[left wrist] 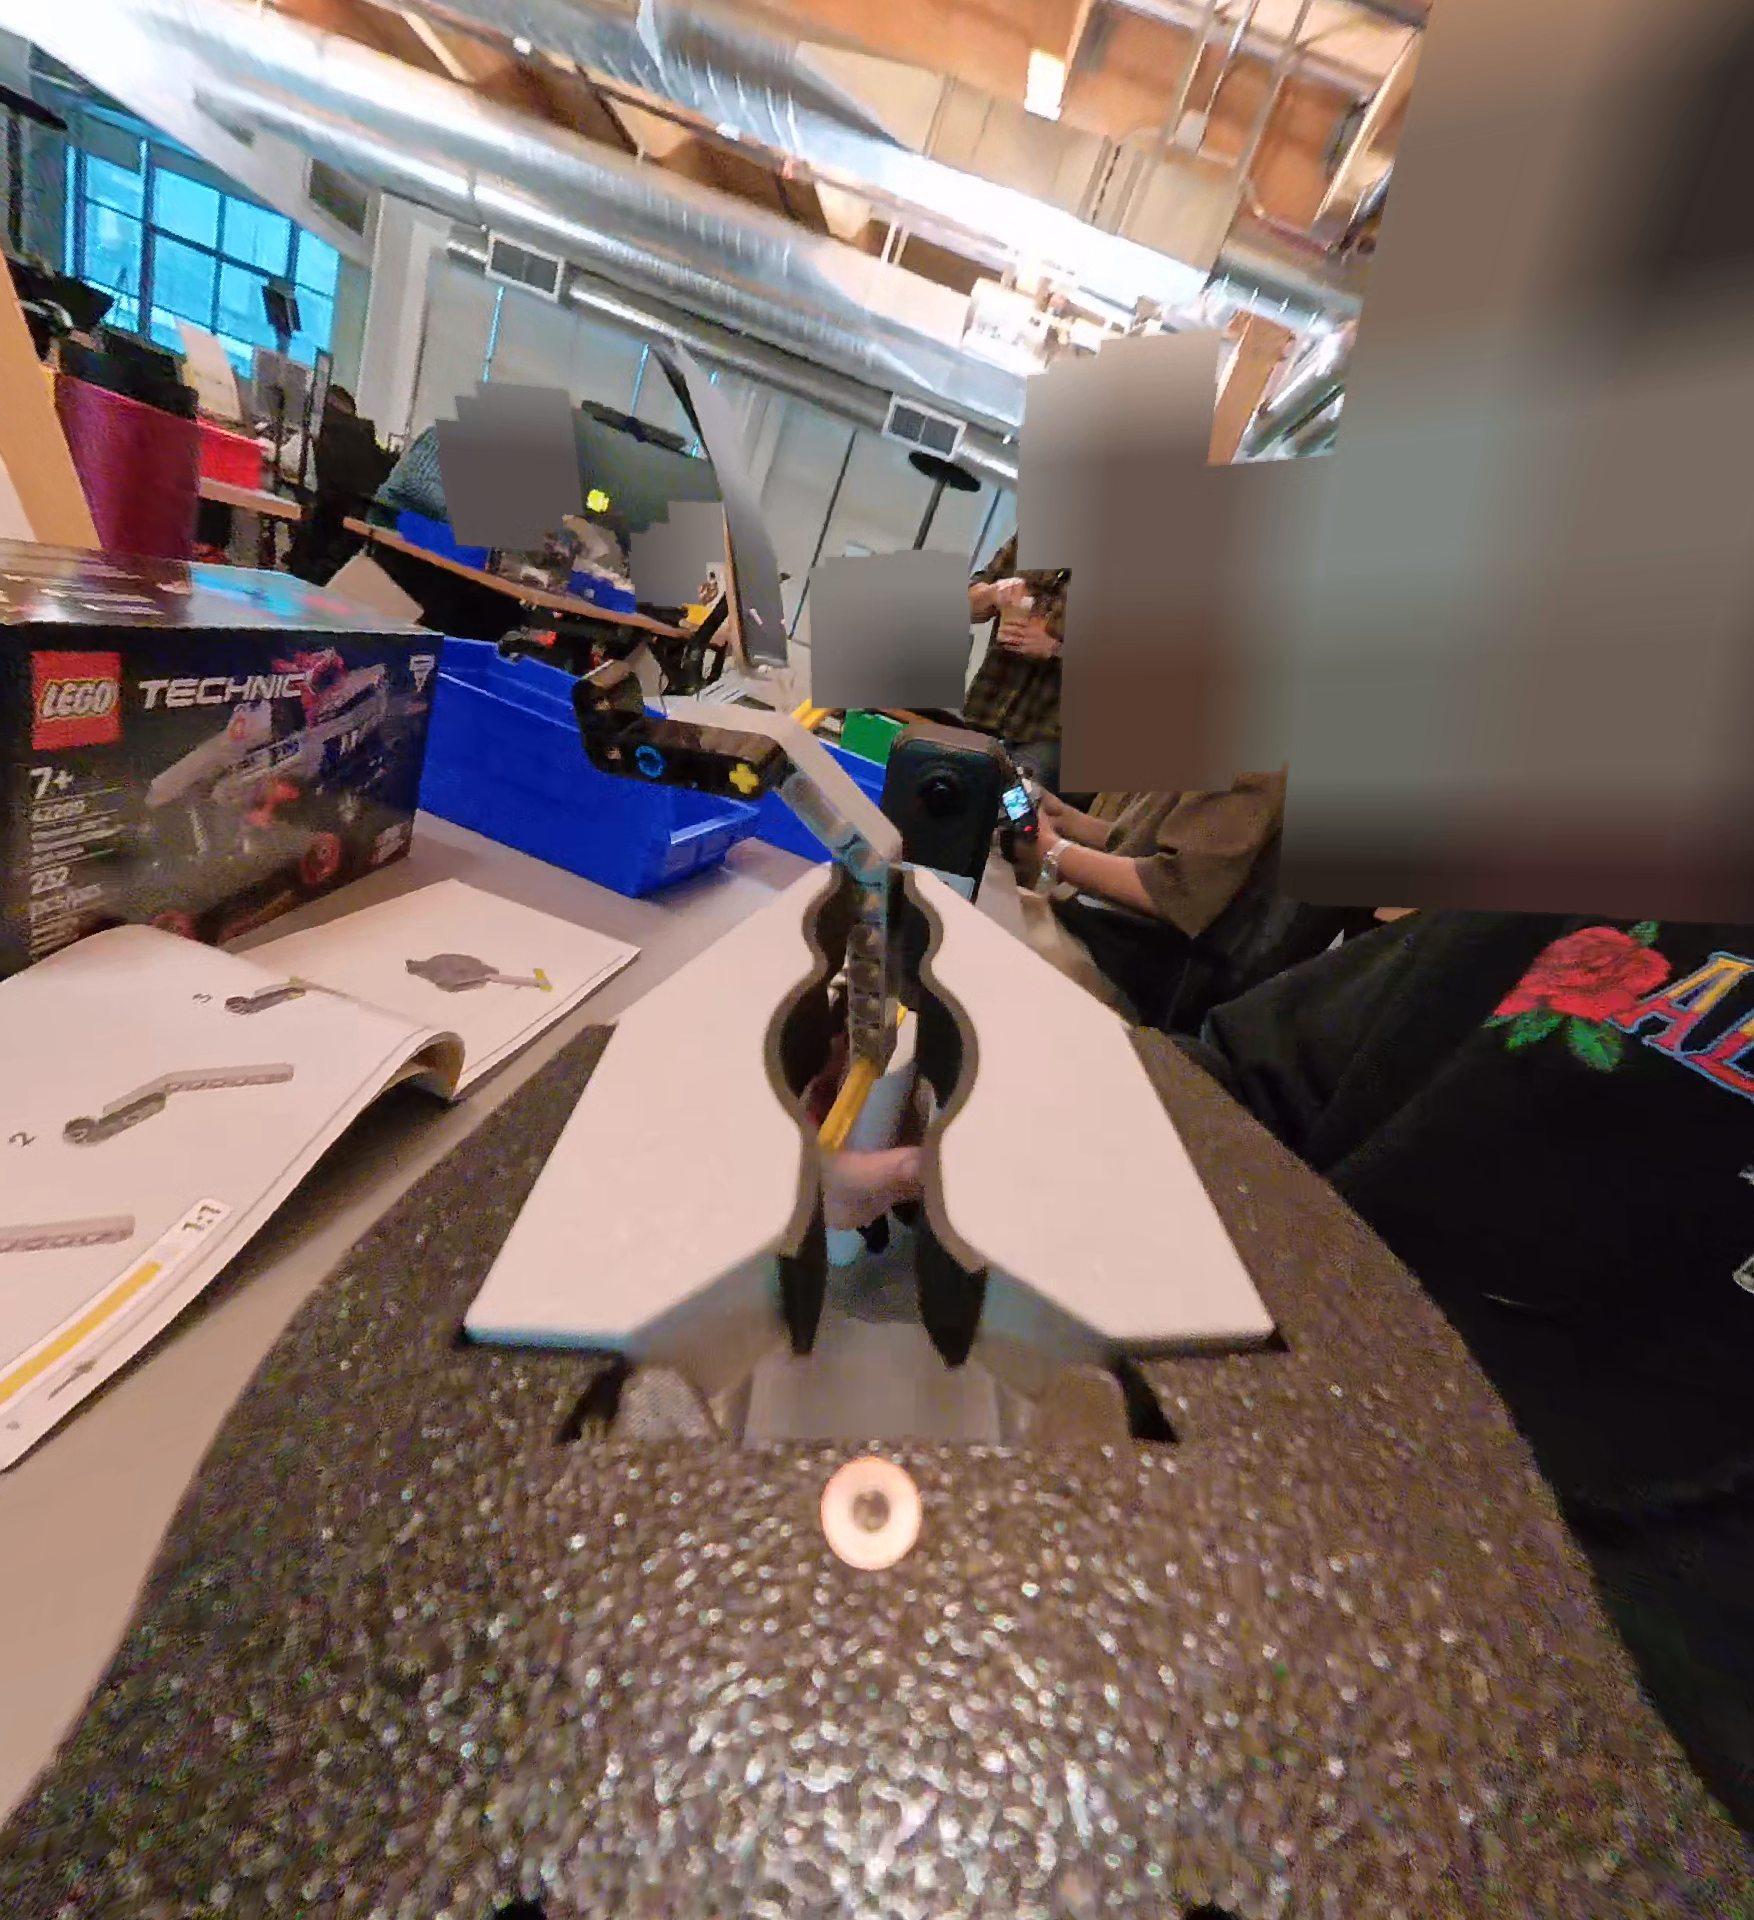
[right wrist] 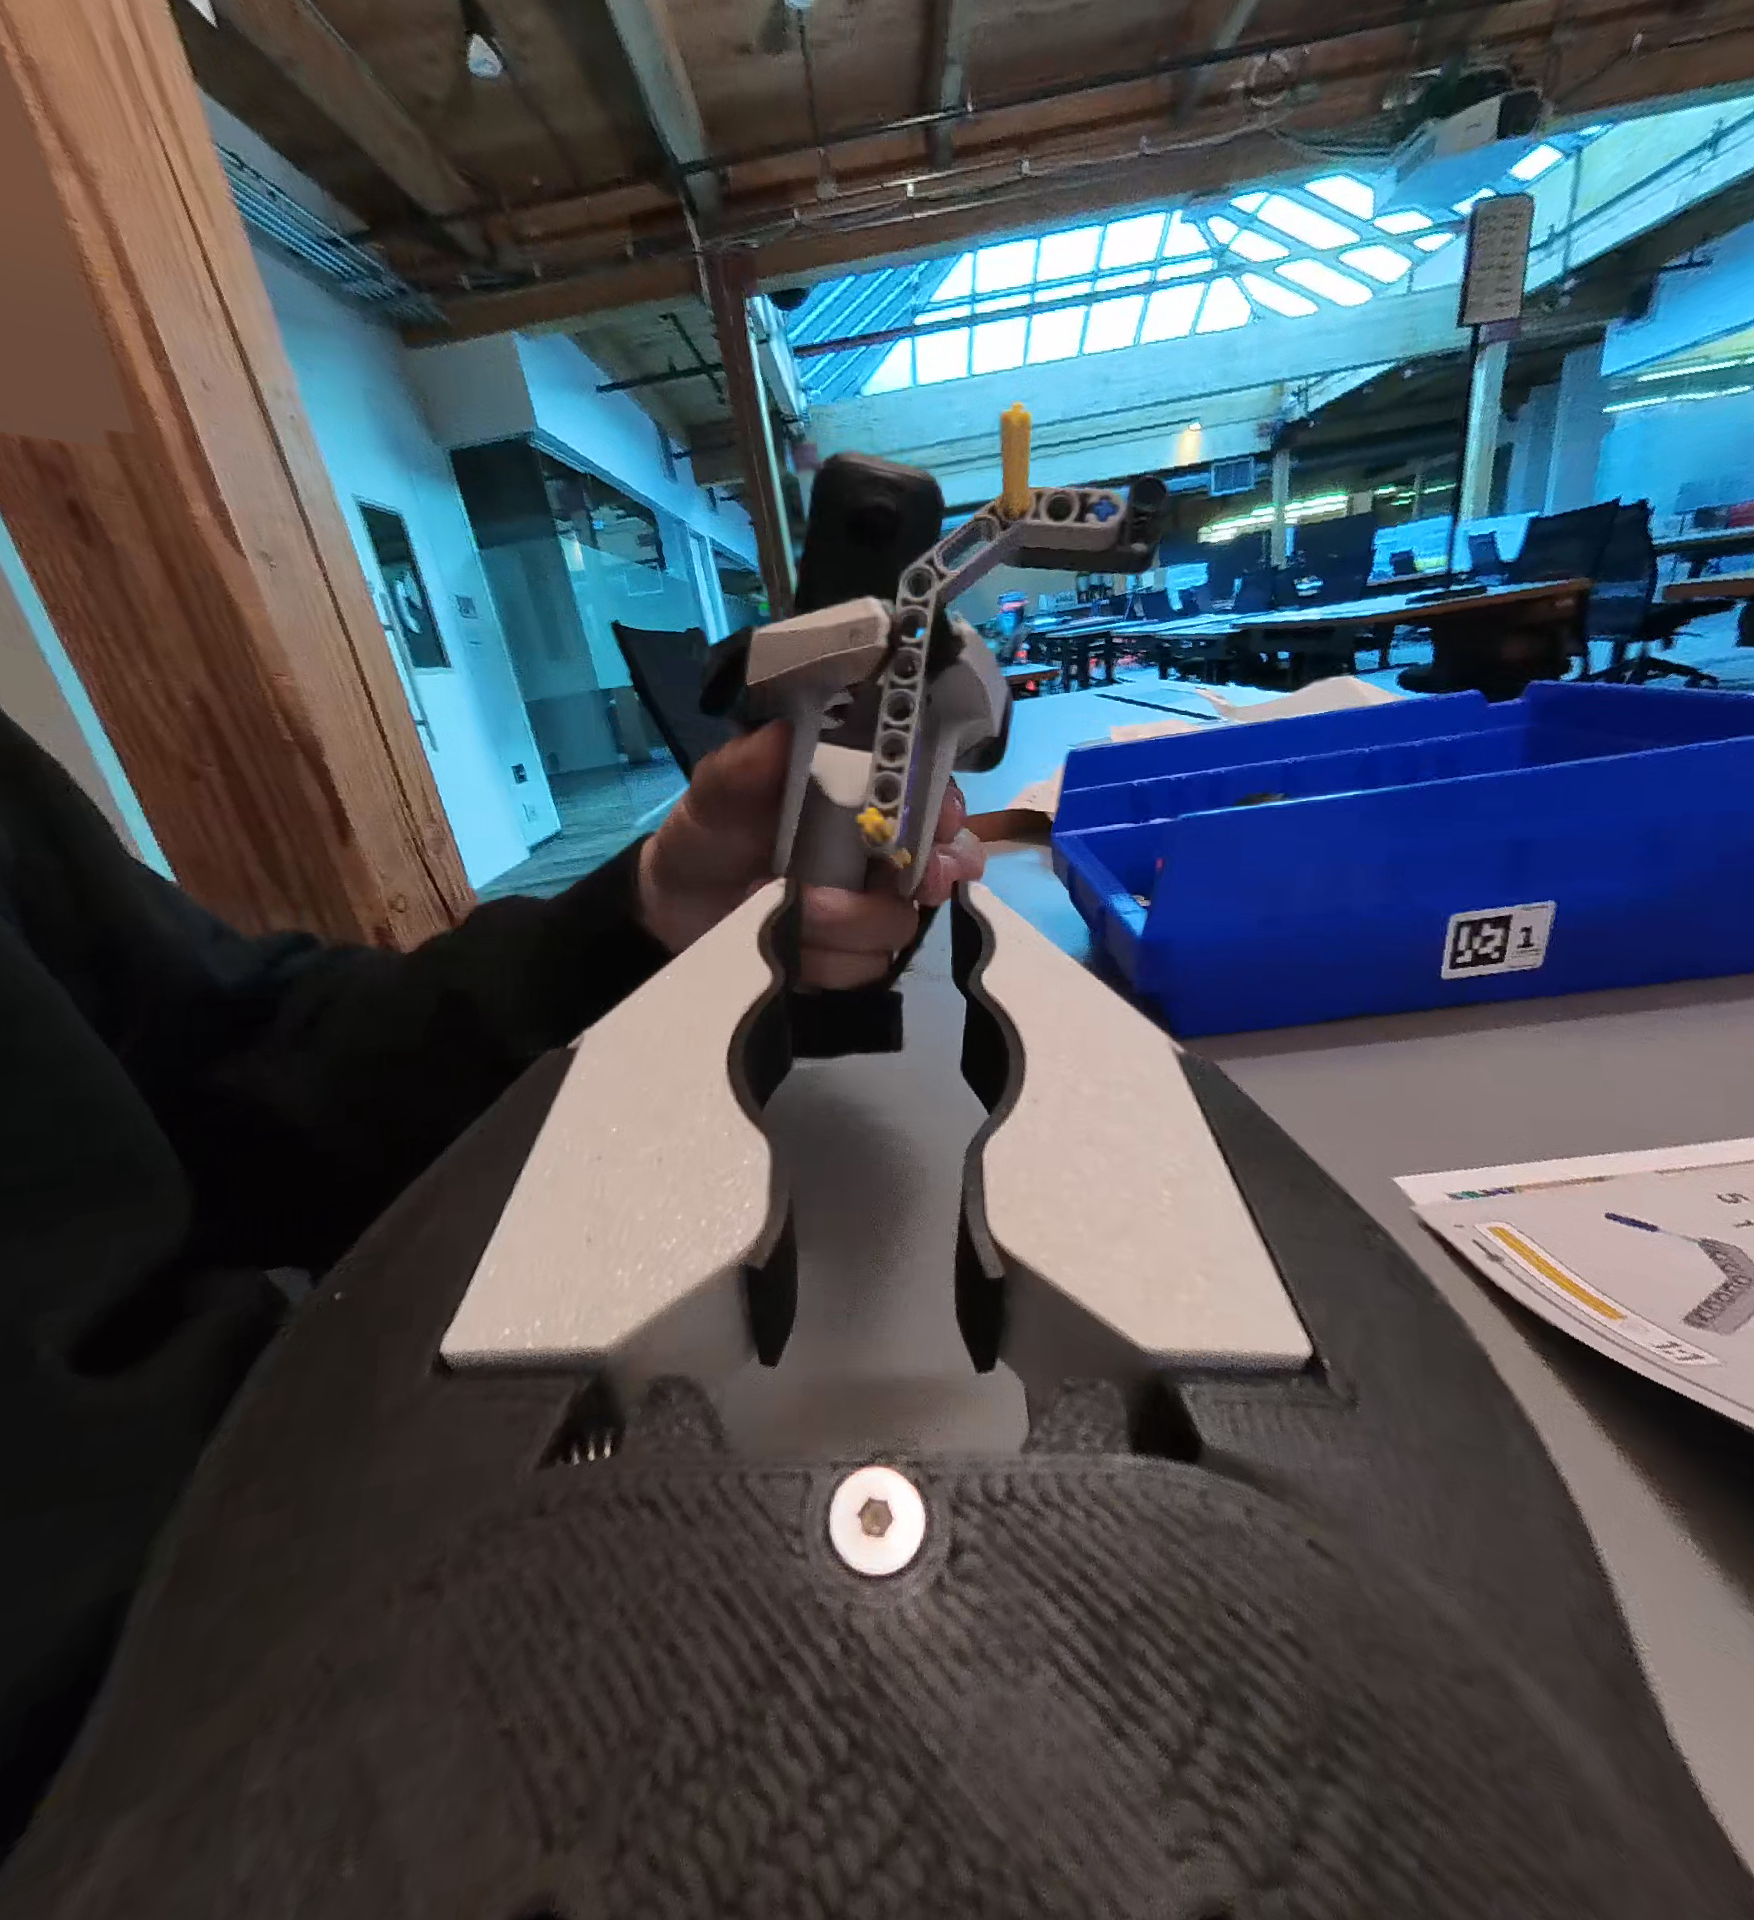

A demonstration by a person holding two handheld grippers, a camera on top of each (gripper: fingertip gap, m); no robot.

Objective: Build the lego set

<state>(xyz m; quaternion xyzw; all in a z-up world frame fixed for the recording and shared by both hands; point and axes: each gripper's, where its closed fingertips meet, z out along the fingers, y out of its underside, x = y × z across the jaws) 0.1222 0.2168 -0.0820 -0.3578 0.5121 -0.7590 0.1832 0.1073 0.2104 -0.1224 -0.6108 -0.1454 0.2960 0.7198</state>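
Observation:
My left gripper is shut on a grey bent Technic beam and holds it upright above the table. At the beam's top sits a black piece with a blue pin and a yellow axle end. A yellow axle shows low between the fingers. In the right wrist view the left gripper, held by a hand, grips the same beam, with a yellow axle standing at its top. My right gripper is open and empty, just below and in front of the beam.
A Lego box and an open instruction booklet lie at the left, and the booklet also shows in the right wrist view. Blue bins stand on the grey table. A person in black is close at the right. A wooden post stands at the left.

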